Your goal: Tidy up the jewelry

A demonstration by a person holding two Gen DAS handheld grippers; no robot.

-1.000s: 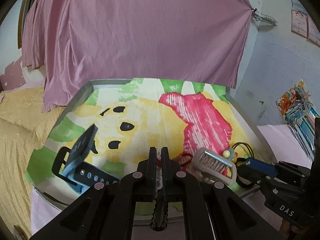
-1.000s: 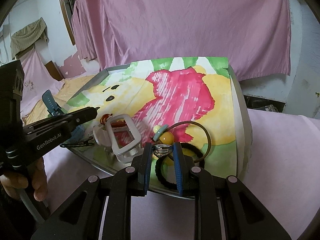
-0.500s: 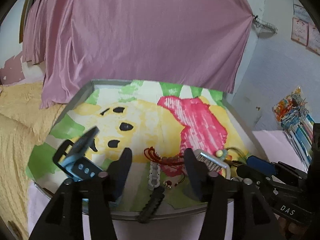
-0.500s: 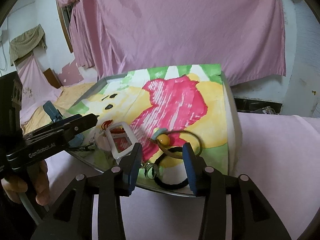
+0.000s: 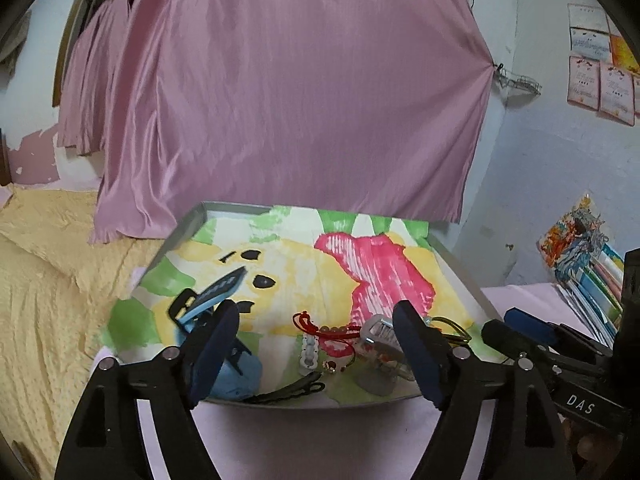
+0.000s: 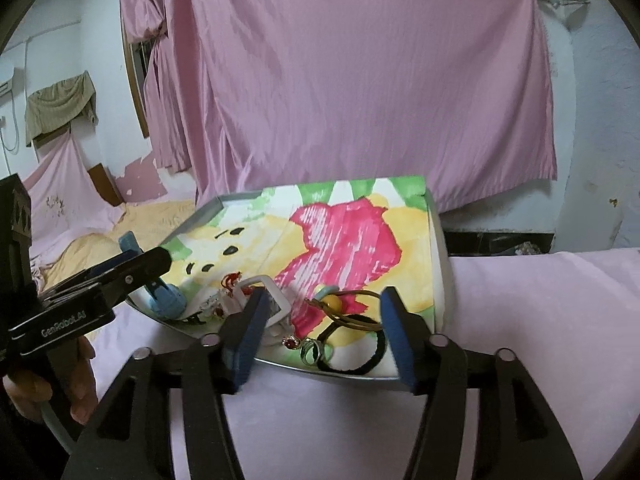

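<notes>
A metal tray (image 5: 188,224) lined with a cartoon-print cloth holds the jewelry near its front edge. In the left wrist view I see a blue watch (image 5: 212,296), a red cord bracelet (image 5: 320,330), a white bead strip (image 5: 309,354), a black hair clip (image 5: 292,392) and a clear clip (image 5: 380,336). My left gripper (image 5: 316,354) is open and empty, just in front of the tray. In the right wrist view two rings (image 6: 306,348), a black hair band (image 6: 360,354) and a yellow-bead hair tie (image 6: 332,302) lie on the tray (image 6: 208,210). My right gripper (image 6: 324,338) is open and empty above the tray's front edge.
A pink cloth (image 6: 540,320) covers the surface under the tray. A pink curtain (image 5: 288,92) hangs behind. A yellow bedspread (image 5: 36,280) lies to the left. Books (image 5: 588,272) stand at the right.
Both grippers opened and pulled back from the tray. The left let go of the white bead strip; the right let go of a ring, which now lies at the tray's front.
</notes>
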